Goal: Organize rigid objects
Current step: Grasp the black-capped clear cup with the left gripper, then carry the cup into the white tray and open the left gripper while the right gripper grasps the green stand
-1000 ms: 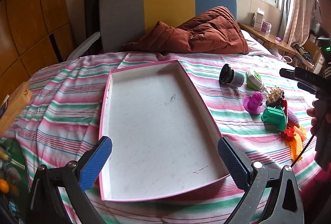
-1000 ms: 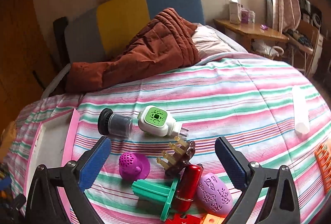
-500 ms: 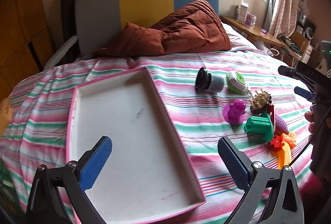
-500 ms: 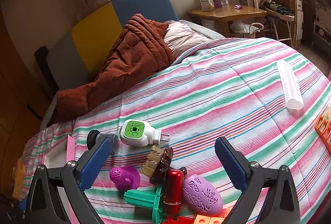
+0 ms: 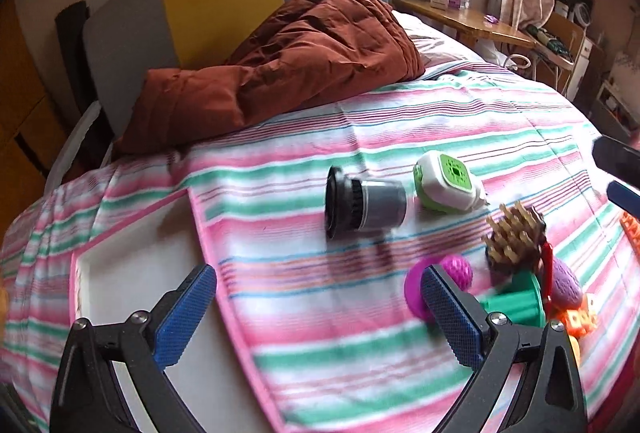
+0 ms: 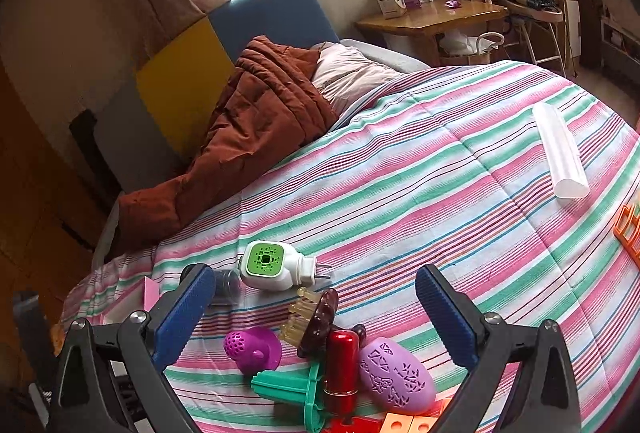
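A pink-rimmed white tray (image 5: 132,273) lies on the striped bedspread at lower left, with nothing in it where it shows. My left gripper (image 5: 320,313) is open over the bedspread, just right of the tray. Ahead of it lie a dark cylinder (image 5: 364,209), a white and green plug-in device (image 5: 448,187), a brown spiked comb (image 5: 516,237) and a magenta silicone piece (image 5: 456,273). My right gripper (image 6: 316,317) is open above the same pile: the comb (image 6: 316,317), a red tube (image 6: 342,361), a purple oval (image 6: 394,375), a teal piece (image 6: 296,389), the magenta piece (image 6: 252,349).
A brown quilt (image 5: 304,53) is heaped at the head of the bed against the grey, yellow and blue headboard. A white tube (image 6: 560,153) and an orange piece (image 6: 628,229) lie far right on the bedspread. A wooden side table (image 6: 432,21) stands beyond.
My left gripper has swung right and closer, off the tray and toward the dark cylinder and plug-in device. The right gripper has tipped and shifted slightly over the pile. Both stay open.
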`<state>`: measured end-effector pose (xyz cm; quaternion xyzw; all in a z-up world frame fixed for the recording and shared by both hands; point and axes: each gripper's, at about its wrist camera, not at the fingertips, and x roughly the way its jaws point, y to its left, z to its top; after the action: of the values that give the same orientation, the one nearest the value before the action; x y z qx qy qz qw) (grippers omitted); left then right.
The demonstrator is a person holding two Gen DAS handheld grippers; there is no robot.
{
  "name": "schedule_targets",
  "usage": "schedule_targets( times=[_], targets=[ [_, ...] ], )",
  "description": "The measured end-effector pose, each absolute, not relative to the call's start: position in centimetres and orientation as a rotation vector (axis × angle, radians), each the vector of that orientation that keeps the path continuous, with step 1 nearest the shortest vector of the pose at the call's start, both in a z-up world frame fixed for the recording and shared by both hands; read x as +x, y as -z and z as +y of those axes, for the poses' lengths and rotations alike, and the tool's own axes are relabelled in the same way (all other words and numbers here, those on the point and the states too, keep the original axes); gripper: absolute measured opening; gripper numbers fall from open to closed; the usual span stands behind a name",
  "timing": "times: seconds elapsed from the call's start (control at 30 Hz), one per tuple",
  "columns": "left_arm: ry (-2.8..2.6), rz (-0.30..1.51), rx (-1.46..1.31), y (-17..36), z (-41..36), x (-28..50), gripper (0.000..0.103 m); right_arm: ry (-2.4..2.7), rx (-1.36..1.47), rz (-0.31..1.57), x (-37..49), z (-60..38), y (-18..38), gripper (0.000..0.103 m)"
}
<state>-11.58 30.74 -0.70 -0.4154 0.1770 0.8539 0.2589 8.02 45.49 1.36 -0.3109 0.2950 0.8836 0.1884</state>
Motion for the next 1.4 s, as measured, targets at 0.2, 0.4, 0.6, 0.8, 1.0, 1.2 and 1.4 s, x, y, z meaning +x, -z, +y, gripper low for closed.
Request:
schedule_targets(
  times=[0.2, 0.4, 0.6, 0.8, 1.0, 1.2, 1.4],
  targets=[
    [-2.271, 0.536, -1.127, 2.5, 34.9, -13.8, 0.103, -2.495, -0.883, 0.85, 7.8, 45.5, -1.3, 0.102],
    [-2.254, 0.578, -1.155, 4.2, 37.0, -15.7, 0.102, -2.493, -0.885, 0.894, 7.9, 45.9, -1.1, 0.102],
    [-2.207, 0.475, -1.16, 4.6, 36.4, -16.0, 0.064, -2.482, -0.901, 0.896, 7.7, 46.0, -1.0, 0.102],
    [-2.253, 0.409, -1.092, 2.3, 32.8, -12.6, 0.064, -2.47, -0.926, 0.882, 7.3, 46.0, -0.7, 0.1],
    [-2.278, 0.334, -1.06, 0.1, 28.4, -8.5, 0.064, -2.467, -0.973, 0.925, 7.0, 46.0, 0.0, 0.092],
    [-2.289, 0.258, -1.07, -0.5, 24.2, -5.0, 0.063, -2.569, -1.017, 0.953, 6.0, 44.9, 0.1, 0.077],
    [-2.316, 0.216, -1.07, -1.1, 21.0, -2.7, 0.063, -2.69, -1.227, 0.838, 4.2, 41.0, 0.8, 0.07]
  ],
)
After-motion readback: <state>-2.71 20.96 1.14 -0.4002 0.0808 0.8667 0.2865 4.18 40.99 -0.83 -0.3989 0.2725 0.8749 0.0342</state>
